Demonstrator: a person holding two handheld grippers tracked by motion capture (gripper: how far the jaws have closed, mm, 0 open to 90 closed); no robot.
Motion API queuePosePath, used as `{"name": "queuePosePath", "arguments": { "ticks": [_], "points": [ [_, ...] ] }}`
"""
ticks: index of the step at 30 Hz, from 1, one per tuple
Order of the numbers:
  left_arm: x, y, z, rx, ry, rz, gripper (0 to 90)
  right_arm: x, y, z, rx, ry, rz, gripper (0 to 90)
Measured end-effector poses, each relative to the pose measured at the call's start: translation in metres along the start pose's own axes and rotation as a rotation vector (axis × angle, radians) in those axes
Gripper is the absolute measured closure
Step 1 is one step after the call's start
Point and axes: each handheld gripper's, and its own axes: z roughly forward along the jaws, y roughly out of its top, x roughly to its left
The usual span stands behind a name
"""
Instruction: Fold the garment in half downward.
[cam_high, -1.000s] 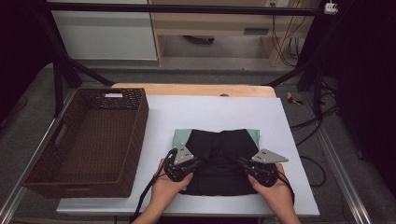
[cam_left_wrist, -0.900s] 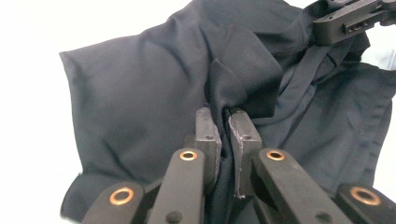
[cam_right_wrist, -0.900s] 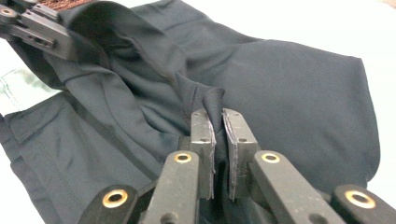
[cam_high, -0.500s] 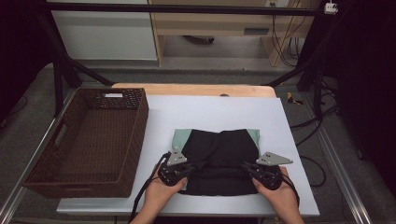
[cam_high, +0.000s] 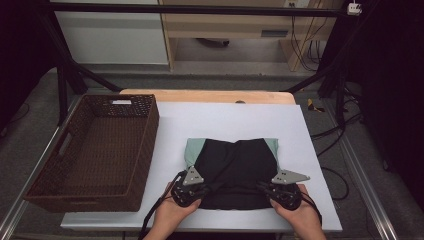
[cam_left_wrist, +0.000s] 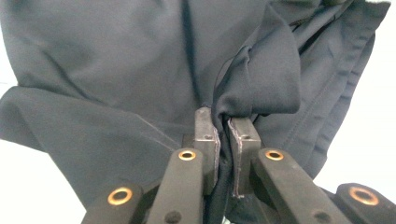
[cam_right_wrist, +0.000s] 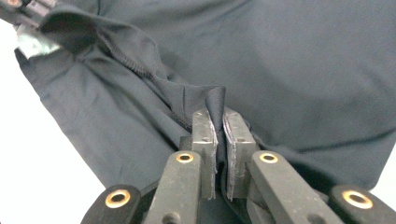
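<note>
- Black garment, lying flat on the white worktop, to the right of the brown wicker basket and well apart from it.
- Pale green cloth showing under the garment at its two far corners, the left corner on the side nearer the basket.
- Near edge of the garment pinched at two spots, one by each gripper, with the fabric between them sagging in soft folds.
- Left gripper at the near corner of the garment on the basket's side, held in a hand; jaws clamped together on a bunched fold of the black fabric, seen close in the left gripper view.
- Right gripper at the near corner of the garment away from the basket, held in the other hand; jaws pressed tight on a thin upright fold of the same fabric, seen close in the right gripper view.
- Stitched hem running along a fold of the garment just beyond the right gripper.
- Grey three-cornered plate on top of each gripper, both over the garment's near edge.
- Basket resting at the left edge of the worktop, its near wall about level with the two grippers.
</note>
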Motion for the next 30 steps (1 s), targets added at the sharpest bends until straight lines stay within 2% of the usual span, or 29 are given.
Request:
{"name": "queuePosePath", "arguments": {
  "ticks": [5,9,10,12,15,19,21,23,25,28,30],
  "points": [
    [-0.003,-0.005,-0.001,0.005,0.001,-0.004,83.5,0.006,-0.009,-0.003,0.013,0.013,-0.005,85.1],
    [-0.004,-0.010,-0.007,-0.021,0.006,-0.021,75.8,0.011,-0.008,-0.003,0.000,0.014,-0.005,83.1],
    [-0.005,-0.009,-0.008,-0.028,0.010,-0.025,75.8,0.012,-0.007,-0.003,0.002,0.013,-0.001,81.8],
    [-0.005,-0.005,-0.014,-0.045,0.010,-0.026,64.6,0.016,-0.004,-0.003,-0.003,0.009,-0.014,77.9],
    [-0.005,-0.003,-0.018,-0.054,0.003,-0.020,63.7,0.017,-0.004,-0.005,-0.005,0.015,-0.020,75.7],
    [-0.005,-0.001,-0.025,-0.084,-0.003,-0.036,58.8,0.019,-0.002,-0.006,-0.018,0.022,-0.035,67.1],
    [-0.005,0.001,-0.028,-0.102,-0.009,-0.047,58.3,0.020,-0.002,-0.006,-0.019,0.024,-0.036,66.0],
    [-0.006,0.004,-0.031,-0.115,-0.003,-0.042,55.9,0.023,0.001,-0.005,-0.028,0.028,-0.043,61.5],
    [-0.007,0.008,-0.037,-0.147,0.016,-0.041,54.7,0.026,0.003,-0.005,-0.036,0.024,-0.044,58.3],
    [-0.007,0.011,-0.040,-0.158,0.026,-0.041,53.5,0.029,0.005,-0.004,-0.046,0.027,-0.052,56.1],
    [-0.010,0.014,-0.040,-0.167,0.052,-0.023,53.5,0.033,0.010,-0.001,-0.054,0.029,-0.068,55.0]
  ]
}}
